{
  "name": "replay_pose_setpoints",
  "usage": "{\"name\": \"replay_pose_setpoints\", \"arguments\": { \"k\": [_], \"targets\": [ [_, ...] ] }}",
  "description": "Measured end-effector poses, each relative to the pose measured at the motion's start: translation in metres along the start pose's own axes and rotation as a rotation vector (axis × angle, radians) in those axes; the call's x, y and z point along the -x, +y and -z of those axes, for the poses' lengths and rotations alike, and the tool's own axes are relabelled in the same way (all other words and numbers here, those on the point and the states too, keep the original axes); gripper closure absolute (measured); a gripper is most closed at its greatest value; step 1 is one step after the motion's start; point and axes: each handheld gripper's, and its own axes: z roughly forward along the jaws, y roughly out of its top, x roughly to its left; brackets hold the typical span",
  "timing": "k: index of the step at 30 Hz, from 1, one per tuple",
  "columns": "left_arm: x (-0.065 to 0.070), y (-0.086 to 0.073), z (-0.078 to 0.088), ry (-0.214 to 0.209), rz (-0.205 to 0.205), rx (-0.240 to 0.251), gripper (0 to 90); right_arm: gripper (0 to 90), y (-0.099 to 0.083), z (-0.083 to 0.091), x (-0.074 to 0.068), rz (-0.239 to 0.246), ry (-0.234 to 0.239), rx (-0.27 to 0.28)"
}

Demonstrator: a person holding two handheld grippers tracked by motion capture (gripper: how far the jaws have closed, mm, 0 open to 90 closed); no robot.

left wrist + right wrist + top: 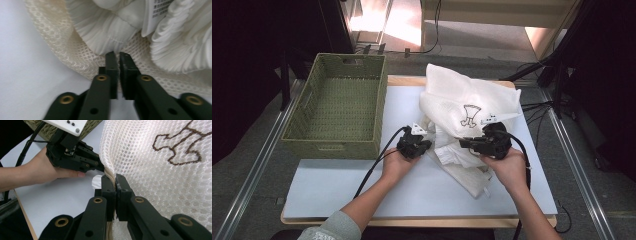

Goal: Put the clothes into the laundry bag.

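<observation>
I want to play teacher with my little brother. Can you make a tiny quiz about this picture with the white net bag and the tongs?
1. True or false: the green basket has clothes in it.
2. What do the right tongs pinch? A) the basket's handle B) the mesh bag's edge C) a cable
3. What colour is the outline figure on the bag?

Key: 1. False, it is empty. 2. B. 3. Brown.
</observation>
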Motion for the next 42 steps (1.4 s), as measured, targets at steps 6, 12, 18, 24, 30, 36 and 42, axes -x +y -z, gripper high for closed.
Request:
{"name": "replay_pose_setpoints", "arguments": {
  "k": [6, 12, 18, 24, 30, 36, 42],
  "targets": [
    [-0.001, -0.006, 0.037, -0.102, 0.105, 0.032, 90.0, 88.3, 0.0, 0.001, 0.0, 0.002, 0.0, 0.006],
    [0.033, -0.024, 0.062, -0.186, 0.045, 0.013, 90.0, 88.3, 0.001, 0.003, -0.001, 0.004, 0.0, 0.021],
    [0.039, -0.03, 0.066, -0.179, 0.041, -0.008, 85.3, 88.3, 0.001, 0.001, -0.002, 0.005, 0.001, 0.008],
    [0.019, -0.024, 0.093, -0.05, 0.028, 0.057, 80.7, 88.3, 0.001, 0.0, -0.003, 0.007, 0.002, 0.005],
    [0.002, -0.007, 0.075, 0.012, 0.076, 0.072, 78.0, 88.3, 0.002, -0.003, -0.003, 0.011, 0.001, 0.003],
    [-0.008, 0.007, 0.057, 0.028, 0.076, 0.03, 70.2, 88.2, 0.002, -0.001, -0.003, 0.006, 0.003, 0.002],
    [-0.014, 0.013, 0.044, -0.016, 0.103, 0.001, 85.9, 88.2, 0.002, -0.004, -0.003, 0.013, 0.006, -0.002]
  ]
}}
